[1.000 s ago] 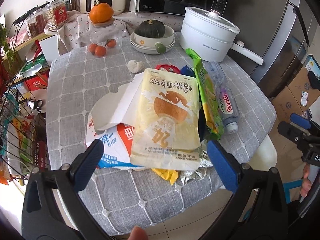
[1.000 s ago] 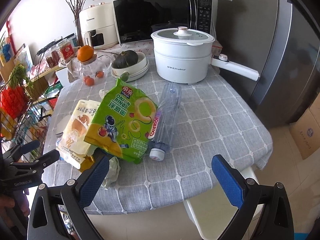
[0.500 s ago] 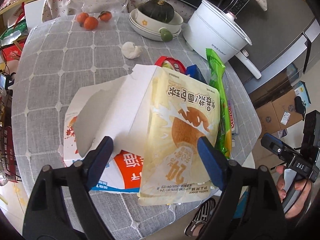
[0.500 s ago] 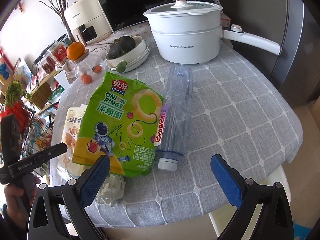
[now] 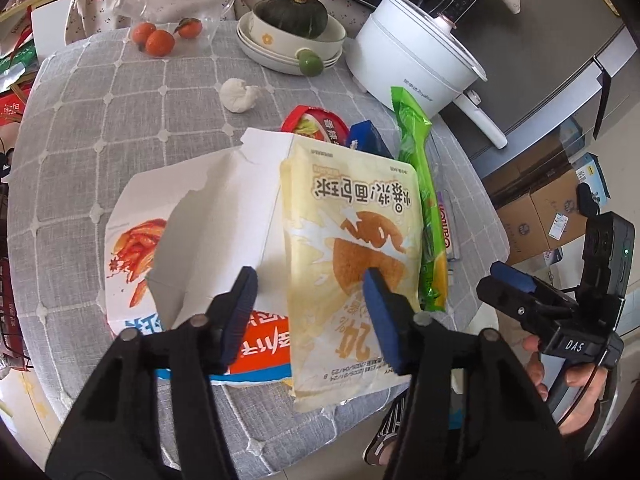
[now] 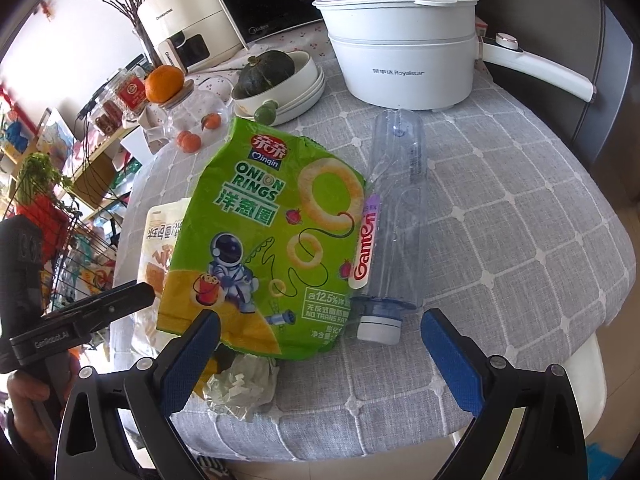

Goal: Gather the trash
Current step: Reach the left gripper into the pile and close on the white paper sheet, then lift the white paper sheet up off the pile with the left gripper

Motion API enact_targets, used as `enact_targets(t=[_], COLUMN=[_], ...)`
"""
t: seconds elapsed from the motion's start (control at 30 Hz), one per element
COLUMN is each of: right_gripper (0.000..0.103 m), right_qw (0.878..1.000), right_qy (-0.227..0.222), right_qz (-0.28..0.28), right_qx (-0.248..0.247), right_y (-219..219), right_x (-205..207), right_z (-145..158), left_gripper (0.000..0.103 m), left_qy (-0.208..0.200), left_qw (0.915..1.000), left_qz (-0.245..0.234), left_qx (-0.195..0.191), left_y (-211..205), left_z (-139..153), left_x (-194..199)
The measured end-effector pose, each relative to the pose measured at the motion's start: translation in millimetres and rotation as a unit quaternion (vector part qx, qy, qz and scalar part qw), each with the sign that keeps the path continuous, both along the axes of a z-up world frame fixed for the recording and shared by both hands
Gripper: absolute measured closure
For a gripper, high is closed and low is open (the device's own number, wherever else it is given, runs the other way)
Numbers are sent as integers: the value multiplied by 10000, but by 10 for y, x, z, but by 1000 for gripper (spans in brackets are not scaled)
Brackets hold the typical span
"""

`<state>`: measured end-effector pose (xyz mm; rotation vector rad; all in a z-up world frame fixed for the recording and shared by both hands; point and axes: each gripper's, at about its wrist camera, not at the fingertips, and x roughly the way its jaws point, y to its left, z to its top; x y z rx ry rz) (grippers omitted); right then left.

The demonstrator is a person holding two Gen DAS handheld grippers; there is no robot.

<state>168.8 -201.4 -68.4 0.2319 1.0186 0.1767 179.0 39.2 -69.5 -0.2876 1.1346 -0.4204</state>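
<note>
A pile of trash lies on the grey checked table (image 5: 80, 168). A cream bread wrapper (image 5: 344, 248) lies on a torn white carton (image 5: 208, 220). A green onion-ring bag (image 6: 264, 240) and an empty clear bottle (image 6: 396, 216) lie beside them. A crumpled tissue (image 6: 240, 384) sits at the table's front edge. My left gripper (image 5: 310, 308) is open, its fingers straddling the wrapper's near end. My right gripper (image 6: 320, 352) is open just before the bag and the bottle cap.
A white electric pot (image 6: 404, 48), a bowl with a dark squash (image 6: 276, 76), small oranges (image 5: 158, 38) and a glass jar (image 6: 192, 108) stand at the back. A white tissue ball (image 5: 238, 94) lies mid-table. A wire rack (image 6: 52, 240) stands left.
My left gripper has moved forward over the trash pile and its jaws have narrowed around the bread wrapper. My right gripper has come closer to the green bag and bottle.
</note>
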Motion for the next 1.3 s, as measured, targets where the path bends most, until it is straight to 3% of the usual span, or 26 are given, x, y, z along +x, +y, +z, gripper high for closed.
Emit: enact_targets(t=[0.03, 0.1, 0.27, 0.3, 0.37, 0.4, 0.43, 0.67, 0.87, 0.9, 1.07, 1.1, 1.3], right_gripper=[2, 2, 3, 3, 4, 4, 4, 4, 4, 4, 4, 4, 8], right_qw=[10000, 9999, 9996, 9996, 9994, 9994, 9994, 9995, 9994, 9994, 9992, 9992, 9984], right_qy=[1, -2, -87, -103, -119, -127, -137, -150, -190, -195, -241, -251, -398], right_qz=[24, 80, 204, 225, 258, 269, 277, 253, 246, 248, 286, 285, 335], right_qx=[22, 83, 166, 168, 185, 183, 171, 104, 116, 115, 121, 122, 216], right_y=[14, 42, 103, 118, 139, 146, 153, 151, 173, 181, 226, 233, 300], right_x=[-1, -6, -30, -33, -47, -51, -58, -90, -118, -119, -104, -95, -70], right_z=[-8, -12, 16, 22, 36, 43, 51, 68, 88, 89, 86, 87, 135], left_gripper=[75, 88, 91, 89, 71, 51, 39, 38, 38, 42, 78, 93, 101], left_qy=[4, 105, 111, 81, 32, 10, -27, -392, -106, -103, -224, -286, -851], left_qw=[10000, 9996, 9996, 9997, 9999, 9999, 9999, 9960, 9966, 9967, 9974, 9972, 9928], left_qz=[-5, -33, -44, -47, -99, -124, -116, 140, 547, 564, 592, 577, 726], left_qx=[-69, -243, -262, -230, -122, -74, -3, 788, 599, 572, 333, 371, 432], left_y=[5, 9, 1, 5, 10, 18, 35, 254, 456, 454, 366, 332, 307], left_z=[7, -16, 18, 53, 119, 142, 172, 239, -35, -79, -148, -131, 138], left_x=[2, -3, -54, -83, -148, -182, -221, -246, -72, -40, 50, 52, 10])
